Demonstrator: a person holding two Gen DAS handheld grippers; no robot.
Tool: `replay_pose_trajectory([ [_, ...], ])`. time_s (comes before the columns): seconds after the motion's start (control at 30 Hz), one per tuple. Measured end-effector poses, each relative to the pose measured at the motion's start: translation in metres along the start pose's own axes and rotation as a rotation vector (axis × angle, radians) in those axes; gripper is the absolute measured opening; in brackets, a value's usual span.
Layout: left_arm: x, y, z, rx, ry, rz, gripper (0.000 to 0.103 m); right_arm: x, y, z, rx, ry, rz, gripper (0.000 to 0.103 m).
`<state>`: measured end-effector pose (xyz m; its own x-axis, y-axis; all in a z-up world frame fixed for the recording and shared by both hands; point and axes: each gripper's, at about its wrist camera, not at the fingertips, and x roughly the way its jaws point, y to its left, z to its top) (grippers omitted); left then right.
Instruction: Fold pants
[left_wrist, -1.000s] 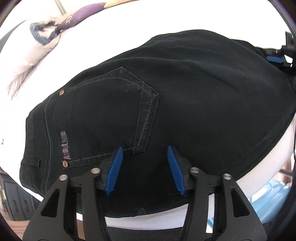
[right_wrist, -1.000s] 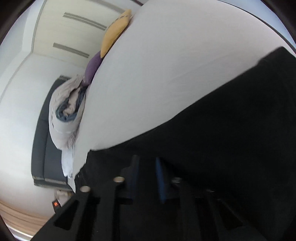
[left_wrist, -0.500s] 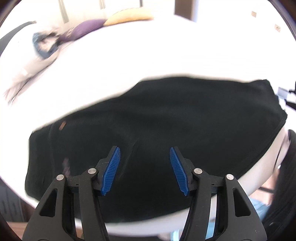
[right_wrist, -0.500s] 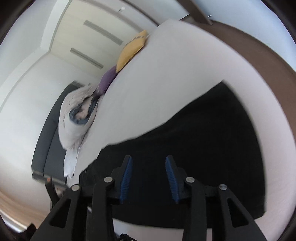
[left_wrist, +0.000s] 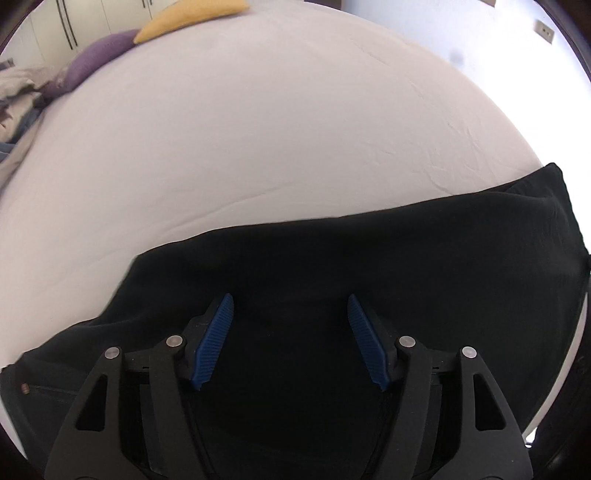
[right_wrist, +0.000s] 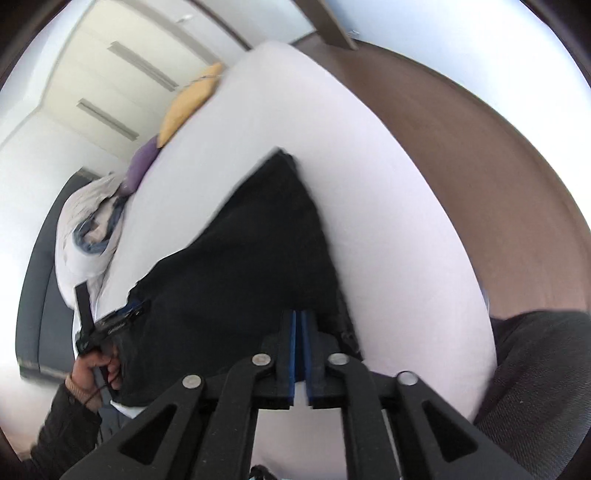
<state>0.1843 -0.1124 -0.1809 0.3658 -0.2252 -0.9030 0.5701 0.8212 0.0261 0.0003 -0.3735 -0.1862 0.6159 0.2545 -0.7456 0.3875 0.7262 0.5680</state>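
Black pants (left_wrist: 369, 258) lie folded flat on the white bed (left_wrist: 258, 129), near its front edge. My left gripper (left_wrist: 290, 314) hovers just above them, wide open and empty, blue pads apart. In the right wrist view the pants (right_wrist: 258, 240) run away from me across the bed (right_wrist: 388, 240). My right gripper (right_wrist: 300, 321) is shut with its blue pads pressed together at the pants' near edge; whether cloth is pinched between them is not visible. The left gripper (right_wrist: 125, 314) and the hand holding it show at the pants' left end.
A yellow pillow (left_wrist: 192, 14) and a purple pillow (left_wrist: 99, 55) lie at the far end of the bed. A rumpled duvet (right_wrist: 88, 221) is piled at the far left. Brown floor (right_wrist: 498, 147) runs along the bed's right side.
The left gripper lifted and tilted up from the pocket area, staying open. The right gripper pulled back, opened half a second ago, and is now shut at the pants' near edge.
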Motion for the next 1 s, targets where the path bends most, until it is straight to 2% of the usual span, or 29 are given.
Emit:
replay_pose_trajectory([
  [0.07,-0.015,-0.002,-0.012,0.027,-0.026,0.006,0.064,-0.010,0.021,-0.002,-0.051,0.010,0.119,0.011],
  [0.1,-0.021,-0.001,-0.022,0.029,-0.029,-0.005,0.064,-0.010,0.035,-0.003,-0.070,0.013,0.173,0.019],
  [0.13,-0.024,0.002,-0.030,0.022,-0.024,-0.001,0.064,-0.004,0.051,-0.004,-0.087,0.022,0.232,0.033],
  [0.17,-0.025,0.006,-0.041,0.008,-0.015,0.007,0.064,0.007,0.064,-0.008,-0.099,0.037,0.282,0.038],
  [0.2,-0.025,0.013,-0.055,-0.019,-0.002,0.005,0.064,0.021,0.077,-0.011,-0.101,0.051,0.286,0.040],
  [0.27,-0.031,0.032,-0.080,-0.095,-0.003,-0.020,0.064,0.049,0.083,-0.014,-0.096,0.113,0.256,0.040],
  [0.3,-0.037,0.041,-0.096,-0.146,-0.014,-0.037,0.064,0.063,0.081,-0.016,-0.079,0.148,0.211,0.040],
  [0.33,-0.042,0.045,-0.106,-0.168,-0.020,-0.043,0.064,0.073,0.073,-0.016,-0.062,0.176,0.154,0.026],
  [0.4,-0.053,0.048,-0.125,-0.183,-0.032,-0.043,0.064,0.075,0.057,-0.020,-0.032,0.182,0.111,0.000],
  [0.5,-0.068,0.051,-0.147,-0.176,-0.038,-0.022,0.064,0.058,0.038,-0.018,0.038,0.174,0.101,0.000],
  [0.53,-0.076,0.054,-0.155,-0.179,-0.046,-0.013,0.064,0.049,0.038,-0.017,0.028,0.167,0.071,0.000],
  [0.57,-0.084,0.057,-0.158,-0.188,-0.063,0.000,0.064,0.043,0.040,-0.018,0.007,0.161,0.049,0.003],
  [0.6,-0.094,0.066,-0.162,-0.212,-0.092,0.013,0.064,0.037,0.042,-0.015,-0.011,0.154,0.037,0.011],
  [0.7,-0.112,0.112,-0.150,-0.348,-0.170,0.039,0.064,0.019,0.052,-0.010,-0.045,0.124,0.132,0.019],
  [0.77,-0.108,0.145,-0.137,-0.398,-0.182,0.043,0.064,0.025,0.070,-0.007,-0.056,0.105,0.170,0.030],
  [0.83,-0.098,0.146,-0.115,-0.400,-0.170,0.055,0.064,0.038,0.080,-0.004,-0.049,0.111,0.187,0.032],
  [0.93,-0.082,0.152,-0.078,-0.356,-0.157,0.012,0.064,0.050,0.090,-0.006,-0.083,0.131,0.197,0.031],
  [1.0,-0.068,0.149,-0.055,-0.293,-0.133,-0.021,0.064,0.063,0.100,-0.008,-0.102,0.152,0.191,0.031],
])
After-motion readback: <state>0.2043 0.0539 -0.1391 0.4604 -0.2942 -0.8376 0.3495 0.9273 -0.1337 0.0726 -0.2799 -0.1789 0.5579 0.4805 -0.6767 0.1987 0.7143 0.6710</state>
